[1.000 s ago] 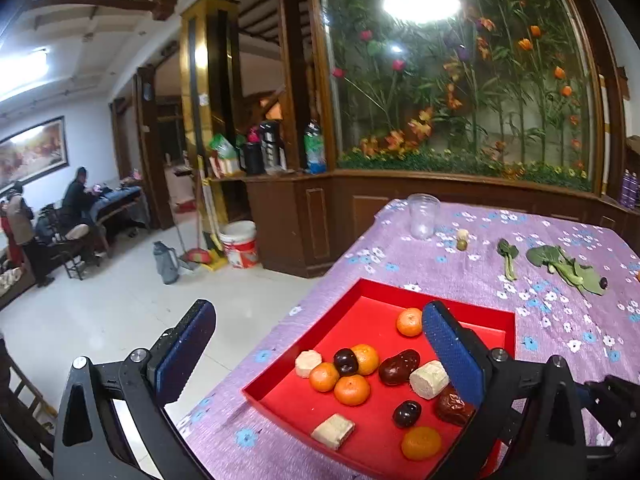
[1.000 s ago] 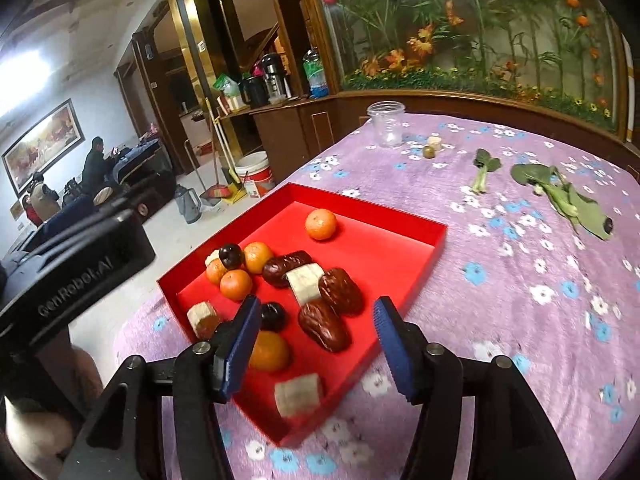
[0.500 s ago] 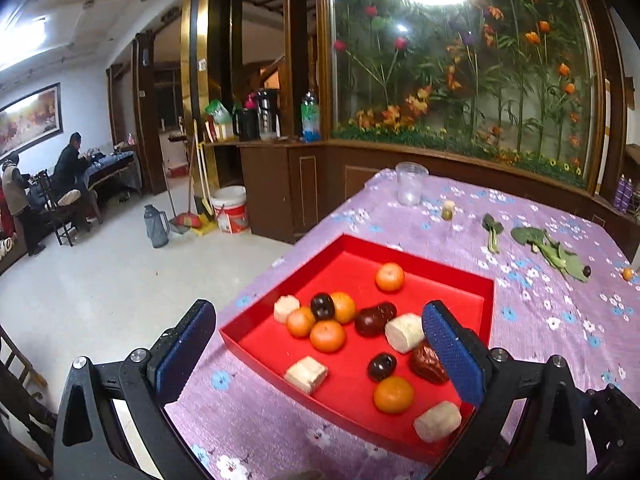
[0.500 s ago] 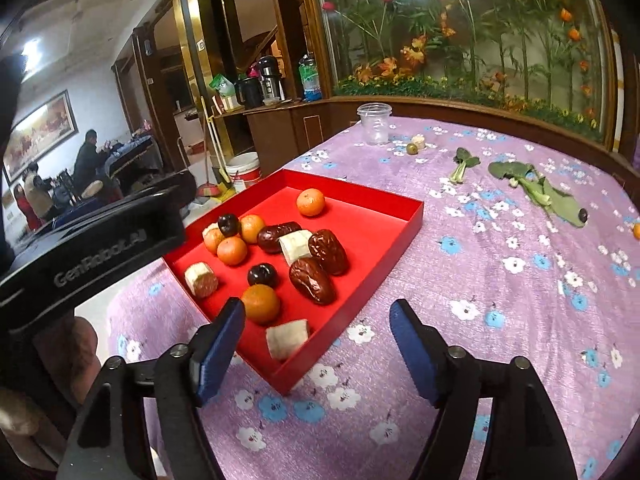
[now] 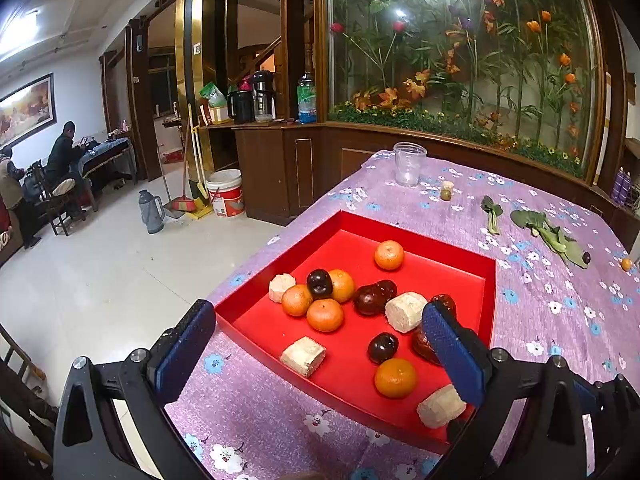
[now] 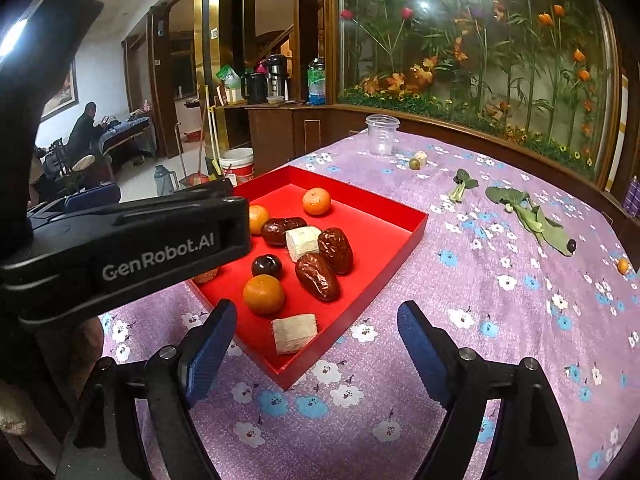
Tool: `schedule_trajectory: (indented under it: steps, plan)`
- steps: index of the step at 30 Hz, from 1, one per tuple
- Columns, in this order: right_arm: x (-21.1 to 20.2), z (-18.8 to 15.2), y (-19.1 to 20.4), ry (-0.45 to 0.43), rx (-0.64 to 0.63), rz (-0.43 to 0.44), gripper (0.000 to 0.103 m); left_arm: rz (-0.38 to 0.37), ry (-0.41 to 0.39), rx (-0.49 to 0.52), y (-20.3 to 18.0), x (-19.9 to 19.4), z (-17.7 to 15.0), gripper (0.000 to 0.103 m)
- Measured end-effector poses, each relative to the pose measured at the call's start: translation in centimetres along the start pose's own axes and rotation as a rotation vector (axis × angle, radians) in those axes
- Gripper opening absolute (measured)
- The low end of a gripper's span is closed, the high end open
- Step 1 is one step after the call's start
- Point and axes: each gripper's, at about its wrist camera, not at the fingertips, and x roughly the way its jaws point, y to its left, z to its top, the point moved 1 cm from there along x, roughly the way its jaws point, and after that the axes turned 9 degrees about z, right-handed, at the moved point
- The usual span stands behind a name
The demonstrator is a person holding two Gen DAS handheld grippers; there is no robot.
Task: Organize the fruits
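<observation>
We hold both grippers above the near edge of the purple cloth [image 6: 500, 280], neither touching anything. The left gripper [image 5: 316, 356] has its jaws wide apart, framing the red tray [image 5: 400, 224]; the right gripper [image 6: 316, 344] is likewise spread, over the tray's near corner. In the tray lie oranges [image 5: 325, 314], dark plums [image 5: 383, 347], red dates [image 6: 318, 276] and pale cane chunks [image 6: 295, 333], mostly clustered together, one orange [image 5: 389, 255] apart. Greens [image 6: 532, 220] and a plastic cup [image 6: 383, 135] sit farther back.
</observation>
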Motion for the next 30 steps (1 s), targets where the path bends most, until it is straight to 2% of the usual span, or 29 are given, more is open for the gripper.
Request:
schedule_trajectory:
  steps: [13,30]
  plan:
    - [0.3,0.0,-0.5,0.008,0.015,-0.021,0.087,-0.015,0.023,0.023,-0.7,0.4,-0.5,0.103]
    - [0.5,-0.3,-0.8,0.038,0.04,-0.062,0.088,-0.069,0.111,0.048,-1.4,0.8,-2.4,0.103]
